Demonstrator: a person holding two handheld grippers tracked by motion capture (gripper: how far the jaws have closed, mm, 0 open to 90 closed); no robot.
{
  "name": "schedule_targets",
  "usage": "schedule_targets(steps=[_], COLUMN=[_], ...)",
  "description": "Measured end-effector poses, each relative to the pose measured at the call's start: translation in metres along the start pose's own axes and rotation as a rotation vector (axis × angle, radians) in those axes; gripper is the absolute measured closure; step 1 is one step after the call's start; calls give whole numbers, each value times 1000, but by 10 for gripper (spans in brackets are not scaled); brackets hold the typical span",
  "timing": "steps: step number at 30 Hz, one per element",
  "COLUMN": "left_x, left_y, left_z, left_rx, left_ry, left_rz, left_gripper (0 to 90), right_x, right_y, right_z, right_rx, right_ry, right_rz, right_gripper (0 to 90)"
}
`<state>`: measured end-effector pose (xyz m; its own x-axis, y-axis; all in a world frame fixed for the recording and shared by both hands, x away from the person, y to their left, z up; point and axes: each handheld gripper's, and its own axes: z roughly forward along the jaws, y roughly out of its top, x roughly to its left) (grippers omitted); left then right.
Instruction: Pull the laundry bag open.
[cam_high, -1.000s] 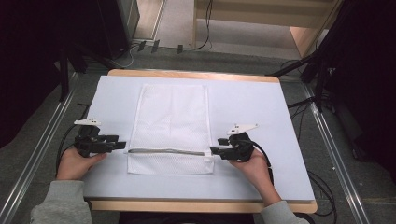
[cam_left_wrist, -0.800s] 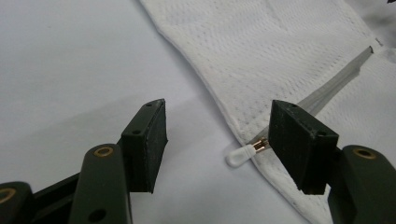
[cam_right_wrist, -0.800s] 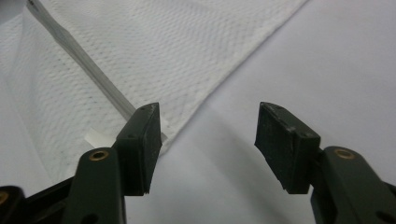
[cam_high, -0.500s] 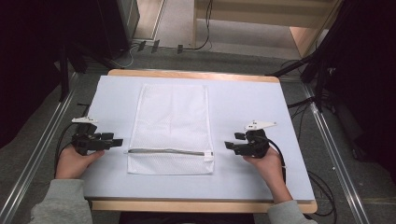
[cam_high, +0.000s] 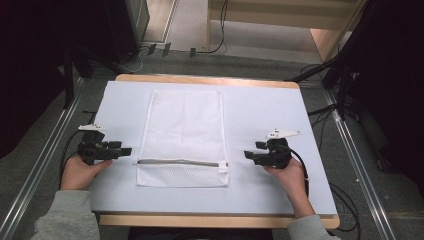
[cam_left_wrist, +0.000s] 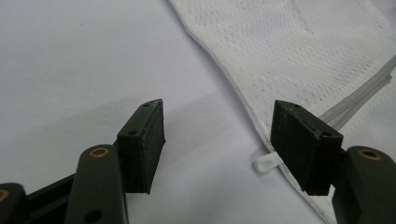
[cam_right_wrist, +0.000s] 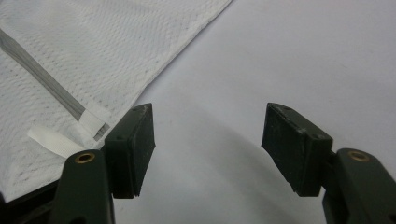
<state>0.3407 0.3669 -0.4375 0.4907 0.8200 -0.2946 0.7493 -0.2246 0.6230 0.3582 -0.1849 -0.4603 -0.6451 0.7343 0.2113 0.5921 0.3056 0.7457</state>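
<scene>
My forearms entered at the bottom of the high view, sleeves cut off by its lower edge. My left tool (cam_high: 126, 150) was released, jaws spread wide with nothing between them, resting on the tabletop (cam_high: 260, 107) just beside the left edge of the white mesh bag (cam_high: 184, 125). In the left gripper view the far jaw hid part of the bag's hem, and a small clear tab (cam_left_wrist: 265, 163) stuck out beside it; what it was attached to was hard to make out. My right tool (cam_high: 248, 154) was likewise released, jaws apart over bare surface, near the bag's right edge but not touching it. In the right gripper view the near jaw covered the zipper (cam_right_wrist: 51, 86) end beside a white ribbon loop (cam_right_wrist: 49, 140). The bag lay flat at the tabletop's centre, zipper across its near end. Open surface flanked both long edges.
</scene>
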Motion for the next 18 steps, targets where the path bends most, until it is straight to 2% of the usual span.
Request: schedule_targets(steps=[18], left_x=[0], left_y=[0], left_z=[0], left_rx=[3], left_ry=[-4], left_rz=[-2], left_gripper=[357], right_x=[0], right_y=[-1], right_z=[2], right_rx=[16], right_ry=[3], right_rz=[10], right_gripper=[351])
